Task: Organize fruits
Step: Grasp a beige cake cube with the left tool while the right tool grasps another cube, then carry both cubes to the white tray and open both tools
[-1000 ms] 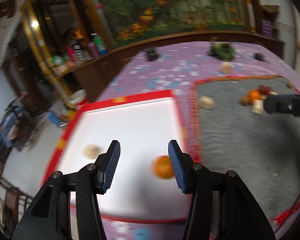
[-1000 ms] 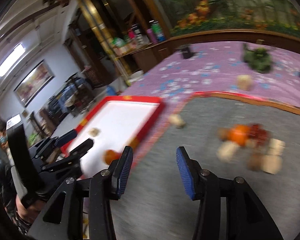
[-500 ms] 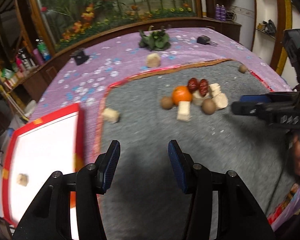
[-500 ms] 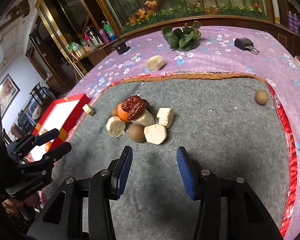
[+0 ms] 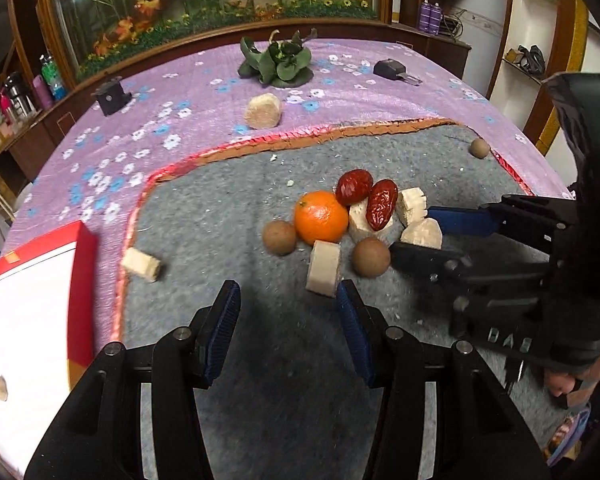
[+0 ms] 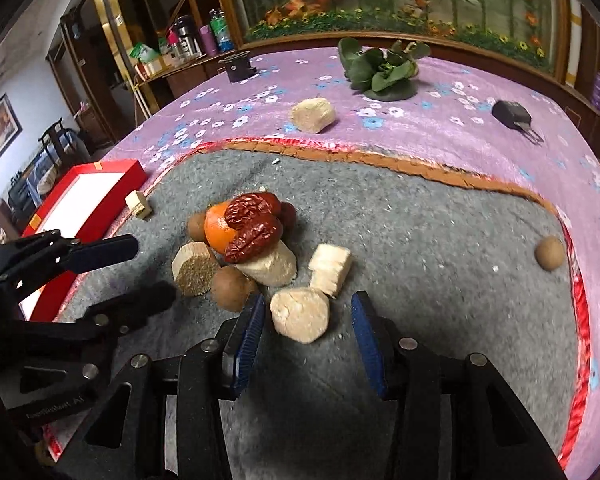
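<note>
Right gripper (image 6: pixel 306 322), jaws standing wide and empty, is straddling the nearest pale chunk (image 6: pixel 300 314) of the pile on the grey mat (image 6: pixel 440 240) (left gripper (image 5: pixel 286 324) likewise open, holding nothing); judged best to be centring before closing, sparing the brown fruit (image 6: pixel 232 288) alongside.

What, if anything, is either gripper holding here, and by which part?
Nothing is held. The left gripper is open over bare mat. The right gripper is open too, a pale chunk lying between its fingers but not clamped.
</note>
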Motion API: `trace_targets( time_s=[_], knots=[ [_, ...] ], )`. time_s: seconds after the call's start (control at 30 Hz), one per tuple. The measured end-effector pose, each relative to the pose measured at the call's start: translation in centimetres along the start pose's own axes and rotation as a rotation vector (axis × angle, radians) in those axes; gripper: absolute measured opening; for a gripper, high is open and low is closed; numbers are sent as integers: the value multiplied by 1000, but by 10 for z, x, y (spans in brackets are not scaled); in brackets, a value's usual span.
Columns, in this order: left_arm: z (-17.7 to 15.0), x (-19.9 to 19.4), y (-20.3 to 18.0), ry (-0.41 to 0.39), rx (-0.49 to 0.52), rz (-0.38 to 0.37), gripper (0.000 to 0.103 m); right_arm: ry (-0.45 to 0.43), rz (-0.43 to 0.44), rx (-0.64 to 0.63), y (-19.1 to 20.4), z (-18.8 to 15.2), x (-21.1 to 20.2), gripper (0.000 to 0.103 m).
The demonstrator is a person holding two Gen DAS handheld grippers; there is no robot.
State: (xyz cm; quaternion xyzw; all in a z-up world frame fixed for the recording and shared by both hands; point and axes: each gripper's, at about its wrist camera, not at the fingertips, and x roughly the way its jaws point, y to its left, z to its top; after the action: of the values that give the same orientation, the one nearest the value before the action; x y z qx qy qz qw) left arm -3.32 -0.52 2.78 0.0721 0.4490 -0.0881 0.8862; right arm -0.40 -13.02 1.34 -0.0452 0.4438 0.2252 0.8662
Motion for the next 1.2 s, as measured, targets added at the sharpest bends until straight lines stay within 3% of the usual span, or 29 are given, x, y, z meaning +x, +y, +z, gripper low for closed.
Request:
trace_targets(
  time_s=[0.1, 0.23, 0.27, 0.3, 0.43, 0.73, 1.2],
  knots=[
    [3, 8, -1, 19, -9, -24, 48, -13, -30, -31, 3, -2, 0, 39],
    [5, 16, -5, 34, -8, -40, 46, -23, 2, -4, -3, -2, -3, 29],
    [6, 17, -6, 35, -9, -40, 43, -23, 6, 0, -4, -2, -3, 29],
    [7, 18, -7, 35, -9, -47, 34, -23, 11, 7, -5, -2, -3, 29],
    [9, 19, -11, 22, -8, -57, 21, -22, 53, 56, -14, -2, -6, 29],
    [0, 0, -2, -29, -37, -81, 16, -62, 206, 153, -23, -4, -22, 29],
    [-31, -81, 58, -221, -95, 199, 16, -122, 340, 63, 55, 18, -39, 29]
  ],
)
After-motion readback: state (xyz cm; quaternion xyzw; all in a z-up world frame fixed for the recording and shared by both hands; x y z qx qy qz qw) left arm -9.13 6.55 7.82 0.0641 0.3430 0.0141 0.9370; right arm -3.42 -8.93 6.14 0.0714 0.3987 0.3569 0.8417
